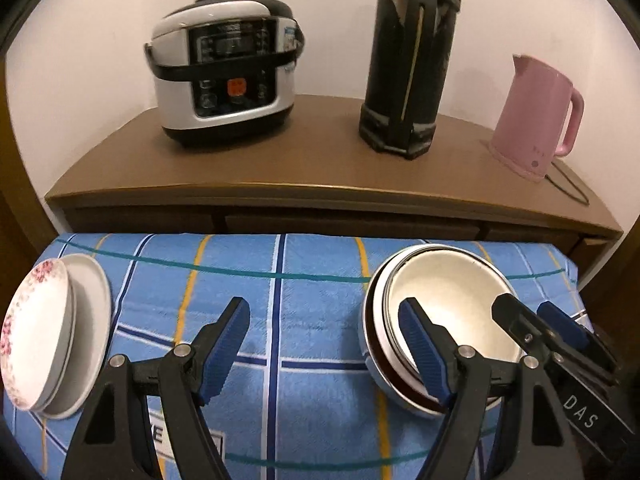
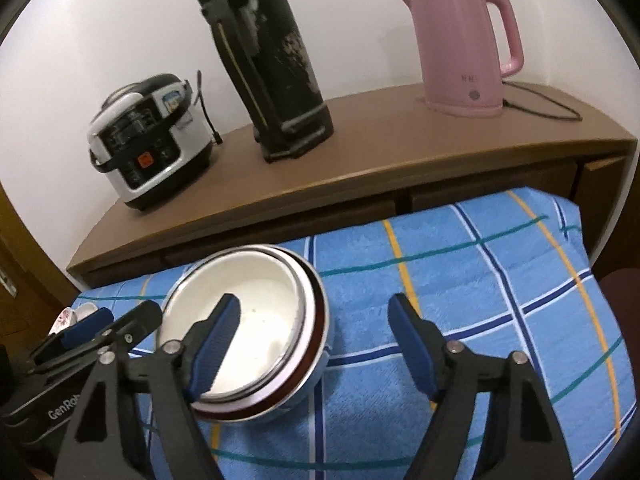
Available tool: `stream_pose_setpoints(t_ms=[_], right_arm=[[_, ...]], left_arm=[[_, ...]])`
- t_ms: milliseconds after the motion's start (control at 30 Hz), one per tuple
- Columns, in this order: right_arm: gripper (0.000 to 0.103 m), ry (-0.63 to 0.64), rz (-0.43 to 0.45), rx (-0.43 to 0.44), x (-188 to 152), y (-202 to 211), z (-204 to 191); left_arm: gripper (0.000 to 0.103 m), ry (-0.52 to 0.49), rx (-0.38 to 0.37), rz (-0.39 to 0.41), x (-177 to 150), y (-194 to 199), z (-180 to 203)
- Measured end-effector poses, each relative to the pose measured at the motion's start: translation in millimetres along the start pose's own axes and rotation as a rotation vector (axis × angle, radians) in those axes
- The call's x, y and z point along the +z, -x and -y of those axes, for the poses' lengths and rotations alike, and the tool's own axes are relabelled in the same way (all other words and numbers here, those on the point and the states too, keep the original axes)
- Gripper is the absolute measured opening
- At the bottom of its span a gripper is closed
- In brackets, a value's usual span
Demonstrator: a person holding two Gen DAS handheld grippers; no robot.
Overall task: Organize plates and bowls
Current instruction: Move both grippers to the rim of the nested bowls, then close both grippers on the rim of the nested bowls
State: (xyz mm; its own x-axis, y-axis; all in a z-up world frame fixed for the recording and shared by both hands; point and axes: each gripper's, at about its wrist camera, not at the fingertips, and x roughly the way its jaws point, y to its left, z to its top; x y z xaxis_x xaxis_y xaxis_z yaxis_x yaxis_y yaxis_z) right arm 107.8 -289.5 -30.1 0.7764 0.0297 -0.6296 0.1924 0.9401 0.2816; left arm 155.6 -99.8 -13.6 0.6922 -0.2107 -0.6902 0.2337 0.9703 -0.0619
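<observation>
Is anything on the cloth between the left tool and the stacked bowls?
Nothing visible. Only bare checked cloth lies between the open left tool and the stacked bowls. The open right tool hangs beside the bowls, not in that gap.

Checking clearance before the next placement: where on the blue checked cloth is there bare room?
One bare patch lies between the stacked white plates on the left and the nested white bowls, under the open left gripper. Another lies right of the bowls, towards the blue checked cloth edge, under the open right gripper. It is crowded around the bowls, where both grippers meet.
</observation>
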Motion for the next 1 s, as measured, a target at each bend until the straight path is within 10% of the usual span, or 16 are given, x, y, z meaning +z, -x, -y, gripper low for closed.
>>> stream_pose_setpoints(t_ms=[167, 767, 1000], right_arm=[[0.053, -0.027, -0.032, 0.002, 1.1, -12.0, 4.8], [0.036, -0.012, -0.054, 0.02, -1.2, -23.6, -1.3], [0.031, -0.004, -0.062, 0.006, -1.9, -27.9, -7.3]], left_arm=[[0.079, -0.001, 0.004, -0.015, 1.5, -16.1, 4.2], [0.053, -0.011, -0.041, -0.06, -2.6, -45.0, 18.5], [0.027, -0.026, -0.094, -0.056, -4.1, -45.0, 24.2]])
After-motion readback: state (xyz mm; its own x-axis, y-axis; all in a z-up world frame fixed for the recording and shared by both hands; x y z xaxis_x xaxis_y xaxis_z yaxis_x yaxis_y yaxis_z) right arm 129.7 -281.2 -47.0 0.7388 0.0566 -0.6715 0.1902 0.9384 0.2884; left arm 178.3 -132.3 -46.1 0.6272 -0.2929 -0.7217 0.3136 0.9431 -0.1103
